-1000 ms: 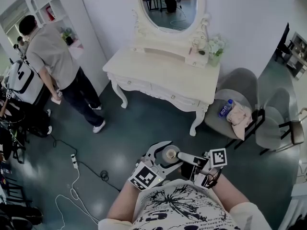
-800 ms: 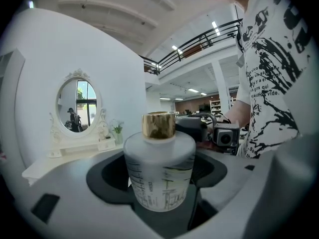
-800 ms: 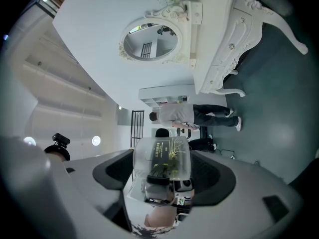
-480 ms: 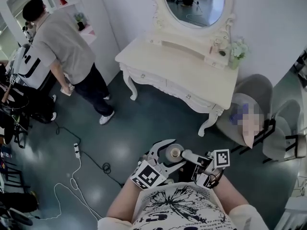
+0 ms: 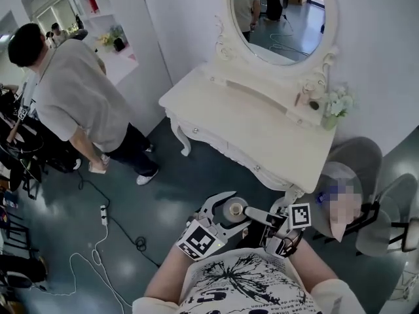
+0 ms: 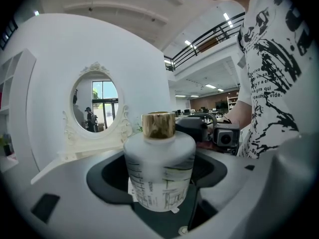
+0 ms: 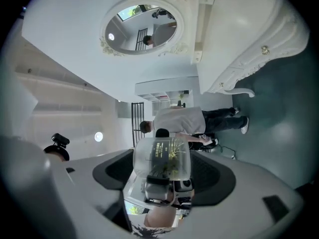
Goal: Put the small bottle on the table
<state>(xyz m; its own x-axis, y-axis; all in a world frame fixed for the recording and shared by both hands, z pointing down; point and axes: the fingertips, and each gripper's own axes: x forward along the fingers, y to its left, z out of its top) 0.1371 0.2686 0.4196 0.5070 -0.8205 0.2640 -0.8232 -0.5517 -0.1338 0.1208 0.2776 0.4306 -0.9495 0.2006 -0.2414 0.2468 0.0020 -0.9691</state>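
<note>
Since the earlier frames the head view has swung: the dressing table (image 5: 262,126) now sits larger and further right, and the standing person (image 5: 72,90) fills more of the left side. Both grippers hold the same station in front of the operator's torso.

1. Left gripper (image 6: 159,178): jaws closed on the small bottle (image 6: 159,168), a white frosted body with printed lines and a gold cap (image 6: 158,125). The pads bear on the lower body.
2. Right gripper (image 7: 162,183): jaws closed on a translucent container (image 7: 162,156) with a dark label. In the head view the two held items are just beside each other.
3. Bottle attitude: the long axis runs crosswise to the jaws, with the cap uppermost. In the head view the cap faces the camera, so the bottle is judged to be near upright.
4. Bottle location: in the air above the floor (image 5: 190,188), well apart from the tabletop.

Step in hand (judged): carry and approach; placement has not begun.

Next move calls for:
- advancing the left gripper over a bare part of the tabletop, away from the edge;
- keeping the axis vertical, base down;
- lowering until the base rests, then parting the jaws.
</note>
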